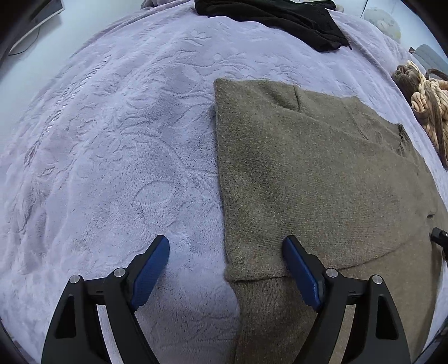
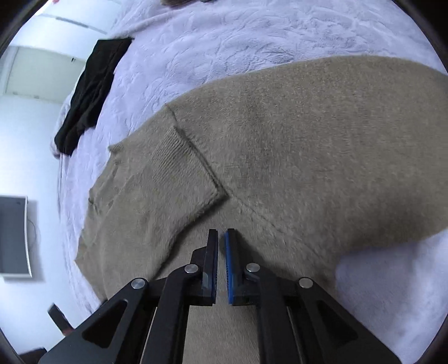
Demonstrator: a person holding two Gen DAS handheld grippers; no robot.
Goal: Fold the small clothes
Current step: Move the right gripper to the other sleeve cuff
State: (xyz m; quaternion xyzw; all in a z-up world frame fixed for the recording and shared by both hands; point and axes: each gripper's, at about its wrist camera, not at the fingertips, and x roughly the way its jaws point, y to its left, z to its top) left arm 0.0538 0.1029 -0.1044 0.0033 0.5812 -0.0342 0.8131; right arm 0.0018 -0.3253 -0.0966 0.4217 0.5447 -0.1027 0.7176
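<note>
A lavender embossed blanket (image 1: 117, 145) covers the bed and fills most of both views. In the left wrist view, a brown and cream striped bundle (image 1: 428, 109) of cloth or plush lies at 3 o'clock near the bed's edge, and a pale round object (image 1: 382, 22) sits at 1 o'clock. In the right wrist view, a dark curved monitor (image 2: 14, 238) shows at 9 o'clock against a white wall (image 2: 25, 156).

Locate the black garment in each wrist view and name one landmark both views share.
Left wrist view: the black garment lies at the top centre, on the far side of the bed.
Right wrist view: it lies at the upper left, near the bed's edge.
Shared landmark: the olive knit sweater on the lilac blanket.
</note>
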